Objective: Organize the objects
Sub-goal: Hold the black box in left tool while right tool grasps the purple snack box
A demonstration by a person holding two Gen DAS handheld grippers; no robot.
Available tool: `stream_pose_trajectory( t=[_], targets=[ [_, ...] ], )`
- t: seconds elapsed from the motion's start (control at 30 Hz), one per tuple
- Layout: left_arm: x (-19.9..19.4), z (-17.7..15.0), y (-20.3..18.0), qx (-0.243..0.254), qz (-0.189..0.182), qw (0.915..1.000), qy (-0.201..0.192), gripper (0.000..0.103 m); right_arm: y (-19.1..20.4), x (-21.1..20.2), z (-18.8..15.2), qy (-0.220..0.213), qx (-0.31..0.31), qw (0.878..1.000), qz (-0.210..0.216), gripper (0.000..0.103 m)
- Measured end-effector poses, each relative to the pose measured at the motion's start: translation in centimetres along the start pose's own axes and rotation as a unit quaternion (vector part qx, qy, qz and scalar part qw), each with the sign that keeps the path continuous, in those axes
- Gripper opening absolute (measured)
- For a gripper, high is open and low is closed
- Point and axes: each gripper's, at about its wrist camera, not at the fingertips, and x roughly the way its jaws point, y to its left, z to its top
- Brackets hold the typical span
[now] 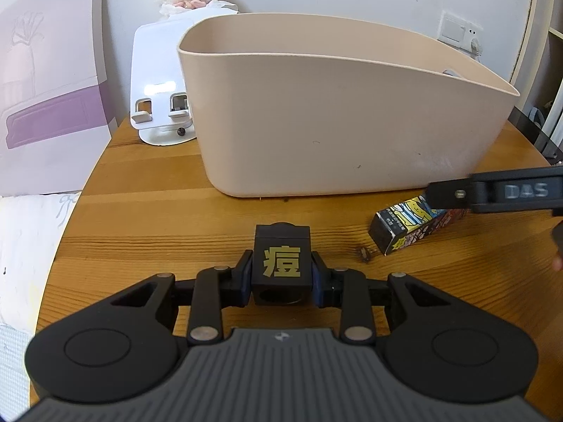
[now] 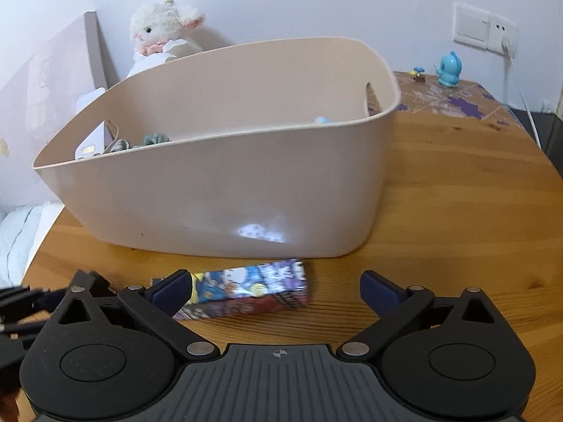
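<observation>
The left hand-held gripper (image 1: 281, 274) clamps a small black box (image 1: 281, 263) with a gold character, low over the table (image 1: 140, 218). The right hand-held gripper (image 2: 278, 292) is spread wide, a colourful carton (image 2: 253, 292) lying between its fingers, seemingly untouched. Just ahead stands the beige bin (image 2: 228, 190).

A white wall (image 2: 281, 0) fills the upper frame, with a switch and socket plate (image 2: 485, 31) at upper right above the round wooden counter (image 2: 457, 193).
</observation>
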Motion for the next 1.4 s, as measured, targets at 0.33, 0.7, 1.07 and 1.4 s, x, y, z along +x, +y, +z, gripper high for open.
stream_pose_trajectory(
  t=[0.33, 0.7, 1.07, 1.4],
  targets=[
    [0.0, 0.0, 0.2, -0.005, -0.004, 1.0000, -0.003, 0.034, 2.0, 1.3, 0.1, 0.006, -0.006, 0.999, -0.039, 0.103],
    [0.1, 0.3, 0.3, -0.012, -0.008, 0.9999, -0.003, 0.034, 2.4, 3.0, 0.1, 0.006, 0.022, 0.999, -0.045, 0.103],
    [0.0, 0.2, -0.2, 0.003, -0.005, 1.0000, -0.003, 0.034, 0.6, 0.8, -2.0, 0.042, -0.053, 0.997, -0.035, 0.103],
    [-0.3, 0.0, -1.0, 0.015, -0.006, 0.9999, -0.002, 0.034, 0.3, -1.4, -3.0, 0.025, -0.088, 0.995, -0.028, 0.021]
  ],
)
